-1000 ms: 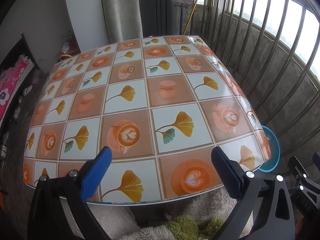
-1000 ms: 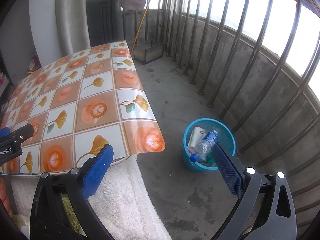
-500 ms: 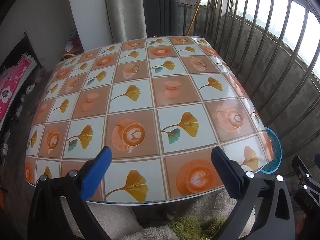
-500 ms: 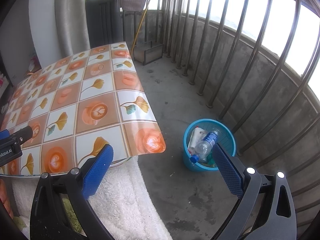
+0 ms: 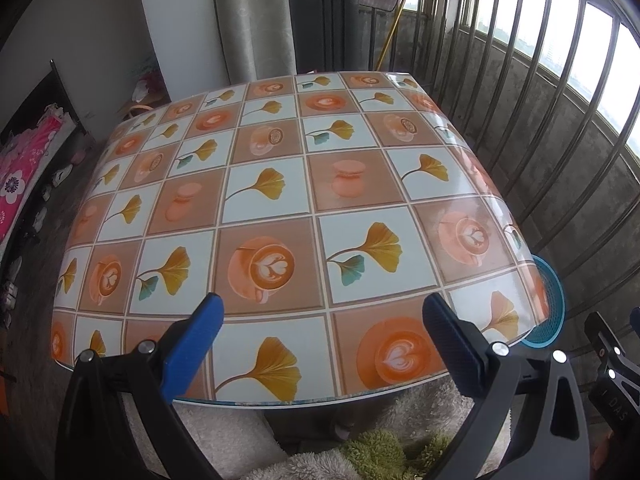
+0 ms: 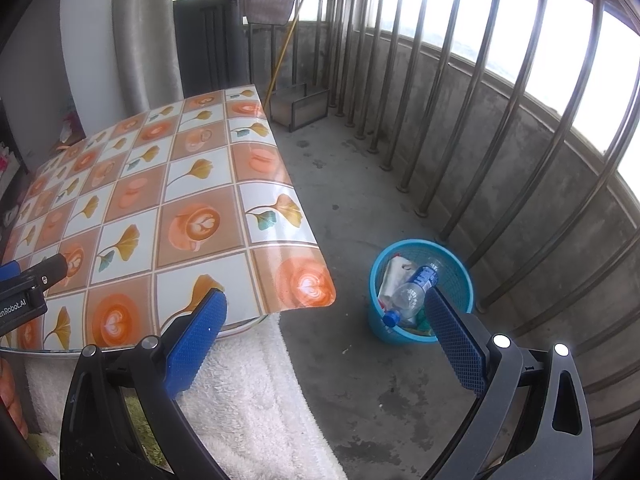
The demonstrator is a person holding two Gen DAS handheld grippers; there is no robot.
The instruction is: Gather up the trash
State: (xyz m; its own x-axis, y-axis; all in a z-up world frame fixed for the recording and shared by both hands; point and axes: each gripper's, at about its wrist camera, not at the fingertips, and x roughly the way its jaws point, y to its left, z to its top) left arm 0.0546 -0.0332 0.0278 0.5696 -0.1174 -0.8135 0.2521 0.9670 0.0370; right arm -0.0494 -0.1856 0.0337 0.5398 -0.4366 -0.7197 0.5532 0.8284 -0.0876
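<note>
Two tongs hang at the near edge of a counter covered in a cloth printed with coffee cups and ginkgo leaves. The left tongs stand spread wide over the counter's near edge, nothing between their blue pads. The right tongs are likewise spread and grip nothing; one blue pad lies over the counter's near corner, the other in front of the bin.

The blue plastic bin stands on the concrete floor at about 3 o'clock from the counter's near corner, just apart from it and near the metal railing. Inside it a clear plastic bottle with a blue cap and blue label lies tilted, cap toward the near rim, beside a white wrapper and other scraps that are too small to tell. In the left view only the bin's rim shows past the counter's edge at 4 o'clock.

A white fluffy towel lies below the counter's near edge. A yellow broom handle leans at 12 o'clock beside a small metal frame on the floor.
</note>
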